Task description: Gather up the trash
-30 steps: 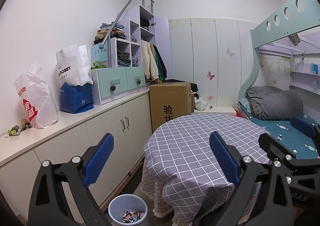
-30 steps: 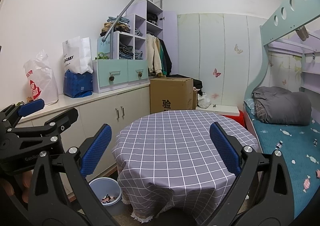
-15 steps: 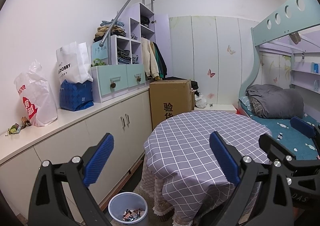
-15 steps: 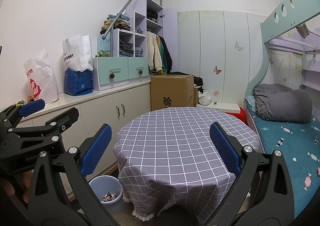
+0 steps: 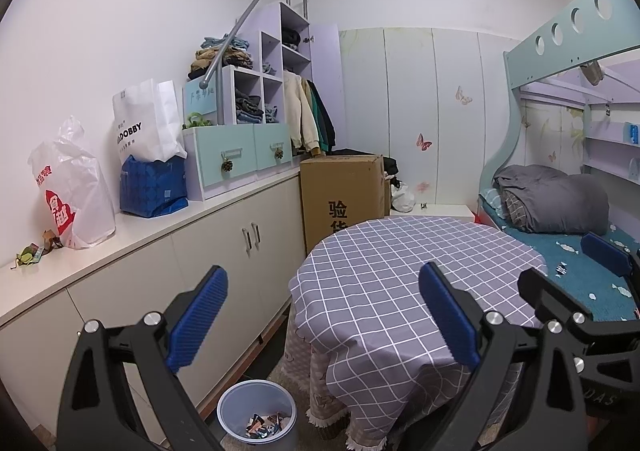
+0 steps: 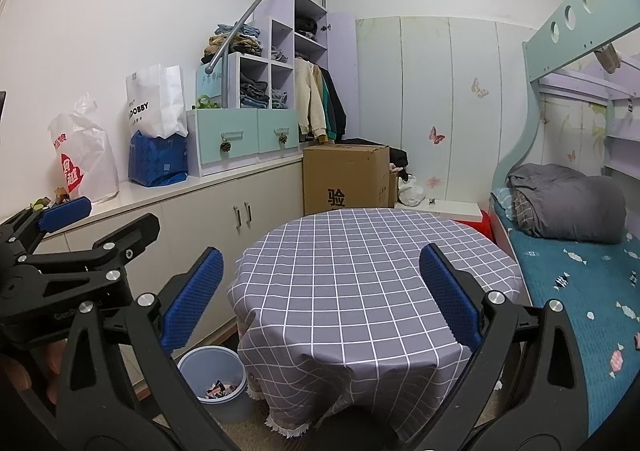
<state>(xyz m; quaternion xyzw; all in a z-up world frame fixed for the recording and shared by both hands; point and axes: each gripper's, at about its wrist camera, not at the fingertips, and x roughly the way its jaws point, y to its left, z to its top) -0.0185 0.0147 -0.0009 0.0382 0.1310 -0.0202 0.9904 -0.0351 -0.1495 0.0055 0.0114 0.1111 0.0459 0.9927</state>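
Only in the left view, wrappers (image 5: 30,253) beside the white bag (image 5: 72,187).

The letters "DOBBY" are printed in black on the tall white paper bag (image 5: 146,123) standing on the white counter. The Chinese character "验" is stamped in black on the brown cardboard box (image 5: 342,195), with a second character beneath it cut off by the checked tablecloth. Red characters are printed on the white plastic bag (image 5: 68,187) but cannot be read.

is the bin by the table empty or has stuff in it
Not empty. The blue bin stands upright on the floor beside the table, and a shallow layer of crumpled wrappers covers its bottom; it is far from full.
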